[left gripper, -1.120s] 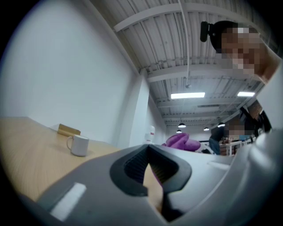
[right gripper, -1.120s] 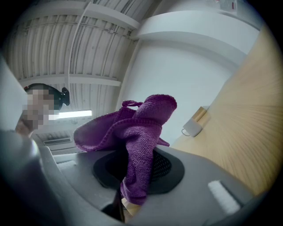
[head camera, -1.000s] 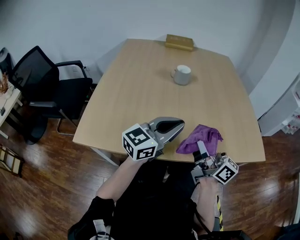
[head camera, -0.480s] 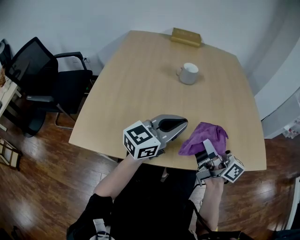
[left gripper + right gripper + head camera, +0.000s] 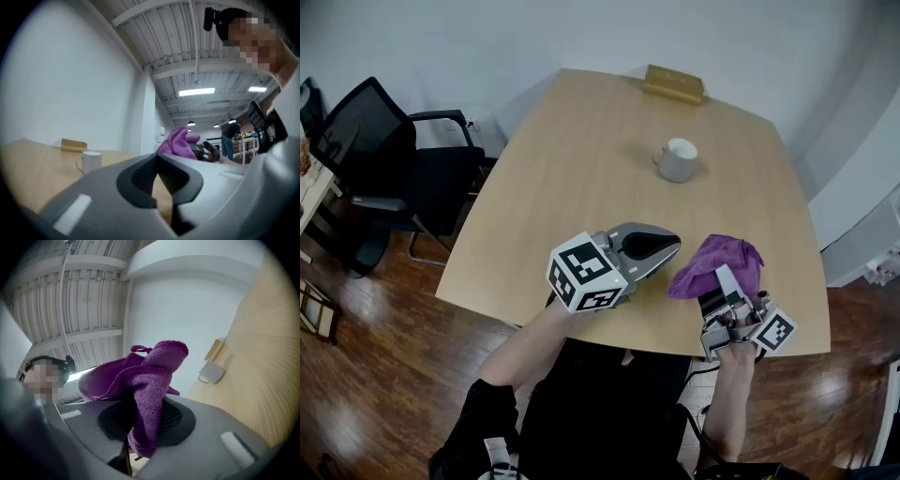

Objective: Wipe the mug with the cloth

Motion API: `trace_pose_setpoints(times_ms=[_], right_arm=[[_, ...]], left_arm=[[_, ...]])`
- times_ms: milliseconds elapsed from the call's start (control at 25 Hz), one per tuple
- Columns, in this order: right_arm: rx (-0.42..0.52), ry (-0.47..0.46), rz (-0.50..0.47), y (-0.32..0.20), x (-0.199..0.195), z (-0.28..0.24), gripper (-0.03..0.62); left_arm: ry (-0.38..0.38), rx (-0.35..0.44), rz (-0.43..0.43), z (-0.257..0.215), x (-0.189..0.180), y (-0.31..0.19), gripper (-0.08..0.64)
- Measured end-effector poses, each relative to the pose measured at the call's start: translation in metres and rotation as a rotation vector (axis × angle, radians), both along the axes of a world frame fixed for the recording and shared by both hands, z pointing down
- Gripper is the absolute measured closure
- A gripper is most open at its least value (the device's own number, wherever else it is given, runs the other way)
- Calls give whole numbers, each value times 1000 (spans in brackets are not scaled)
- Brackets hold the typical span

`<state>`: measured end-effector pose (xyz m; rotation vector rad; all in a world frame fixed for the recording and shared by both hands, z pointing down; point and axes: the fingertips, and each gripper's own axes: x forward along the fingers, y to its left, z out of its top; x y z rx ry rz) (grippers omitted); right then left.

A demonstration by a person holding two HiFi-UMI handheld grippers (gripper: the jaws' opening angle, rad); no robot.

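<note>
Two tools, low in frame: left tool pressed together, empty; right tool pinching the cloth. Best steady the mug, upper centre, before wiping.

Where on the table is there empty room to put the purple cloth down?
The whole left side of the table is bare, from the mug across to the edge by the black chair. The stretch between the mug and the cloth in the right tool is bare too. The far end is busier: mug and brown box.
</note>
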<state>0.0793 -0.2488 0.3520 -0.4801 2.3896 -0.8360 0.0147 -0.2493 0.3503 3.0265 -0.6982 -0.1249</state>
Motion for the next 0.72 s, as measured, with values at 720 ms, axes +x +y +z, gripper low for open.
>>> trace_pose_setpoints(times_ms=[720], right_arm=[[-22,270,49,-135,-3,10,511]], left_arm=[[-292,-46,-293,33,-63,-220,415]])
